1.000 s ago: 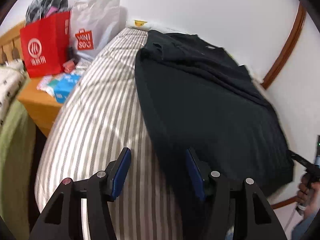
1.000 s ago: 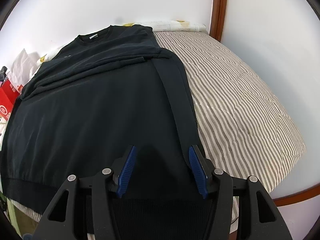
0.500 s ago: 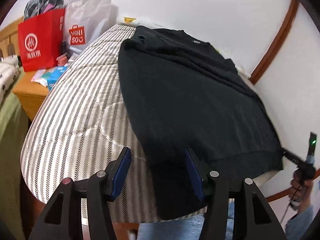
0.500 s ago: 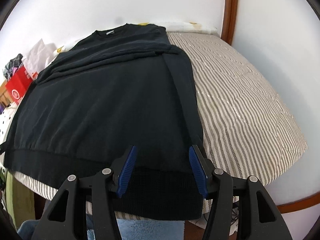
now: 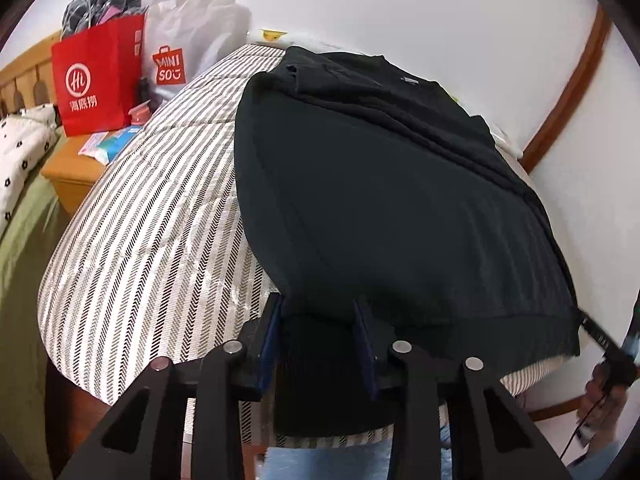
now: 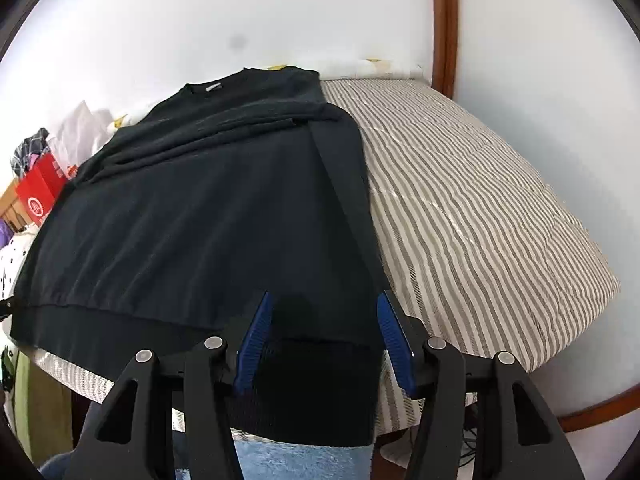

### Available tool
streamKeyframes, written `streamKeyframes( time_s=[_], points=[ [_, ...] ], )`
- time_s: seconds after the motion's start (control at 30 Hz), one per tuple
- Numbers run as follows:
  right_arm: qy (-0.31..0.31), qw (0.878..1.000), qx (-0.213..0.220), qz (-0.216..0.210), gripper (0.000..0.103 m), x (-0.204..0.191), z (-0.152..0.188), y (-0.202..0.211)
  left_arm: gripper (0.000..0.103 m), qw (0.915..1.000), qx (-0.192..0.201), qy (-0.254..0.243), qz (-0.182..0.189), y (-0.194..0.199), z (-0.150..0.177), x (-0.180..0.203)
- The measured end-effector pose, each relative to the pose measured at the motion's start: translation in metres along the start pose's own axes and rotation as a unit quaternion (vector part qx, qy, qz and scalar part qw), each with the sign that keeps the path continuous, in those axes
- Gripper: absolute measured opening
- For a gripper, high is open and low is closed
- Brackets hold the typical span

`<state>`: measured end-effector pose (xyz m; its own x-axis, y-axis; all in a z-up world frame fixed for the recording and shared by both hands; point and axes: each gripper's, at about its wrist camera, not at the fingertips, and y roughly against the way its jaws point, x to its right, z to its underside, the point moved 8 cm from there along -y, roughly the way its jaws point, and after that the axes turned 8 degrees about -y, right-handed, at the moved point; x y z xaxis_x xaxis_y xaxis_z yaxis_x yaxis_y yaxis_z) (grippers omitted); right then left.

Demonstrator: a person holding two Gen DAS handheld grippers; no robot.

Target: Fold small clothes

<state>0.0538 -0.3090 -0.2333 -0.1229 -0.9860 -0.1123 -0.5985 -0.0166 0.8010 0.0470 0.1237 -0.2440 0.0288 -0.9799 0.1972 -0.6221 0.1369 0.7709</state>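
A black sweater [image 5: 380,200] lies flat on the striped mattress [image 5: 152,220], neck toward the wall, sleeves folded across the chest. My left gripper [image 5: 318,320] is at the hem's left corner, jaws closing, with the ribbed hem between the blue pads but not visibly pinched. The sweater [image 6: 200,220] fills the right wrist view too. There my right gripper [image 6: 324,312] stands open over the hem's right corner, where the ribbed band hangs over the mattress [image 6: 480,200] edge between its fingers. The right gripper [image 5: 600,340] also shows in the left wrist view, in a hand.
A red paper bag [image 5: 96,80] and a white shopping bag [image 5: 188,40] stand on a wooden nightstand [image 5: 68,172] left of the bed. Wooden trim [image 6: 444,20] runs up the wall at the far corner. Blue jeans [image 5: 320,460] show below the bed's near edge.
Both grippers have drawn back along the sweater to its hem at the bed's near edge. The left jaws have narrowed around the hem corner; the right jaws keep the same width.
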Motion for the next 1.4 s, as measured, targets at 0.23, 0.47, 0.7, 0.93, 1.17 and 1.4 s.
streamKeyframes(
  time_s=[0.23,0.47,0.7,0.93,1.17,1.4],
  points=[
    [-0.058,0.998,-0.014,-0.009,0.054,0.019,-0.001,-0.012,0.026,1.0,-0.004,0.003,-0.008,-0.005,-0.004,0.003],
    [-0.033,0.999,-0.01,-0.012,0.042,-0.004,-0.008,-0.022,0.02,0.9998,-0.008,0.018,-0.003,-0.005,-0.005,0.003],
    [0.002,0.998,0.028,-0.051,0.009,-0.01,-0.017,0.008,0.018,0.9997,0.019,0.008,0.014,0.023,-0.007,0.006],
    [-0.022,0.993,0.045,-0.103,0.009,0.007,0.0,0.042,0.018,0.9993,0.021,-0.002,0.032,0.051,0.004,0.009],
    [-0.041,0.988,0.082,-0.124,0.009,-0.005,-0.035,0.055,0.018,0.9976,0.055,-0.012,0.039,0.064,-0.021,0.011],
    [-0.031,0.983,0.12,-0.138,0.009,-0.046,-0.128,0.05,0.018,0.9925,0.119,-0.011,0.024,0.068,-0.104,0.006]
  ],
)
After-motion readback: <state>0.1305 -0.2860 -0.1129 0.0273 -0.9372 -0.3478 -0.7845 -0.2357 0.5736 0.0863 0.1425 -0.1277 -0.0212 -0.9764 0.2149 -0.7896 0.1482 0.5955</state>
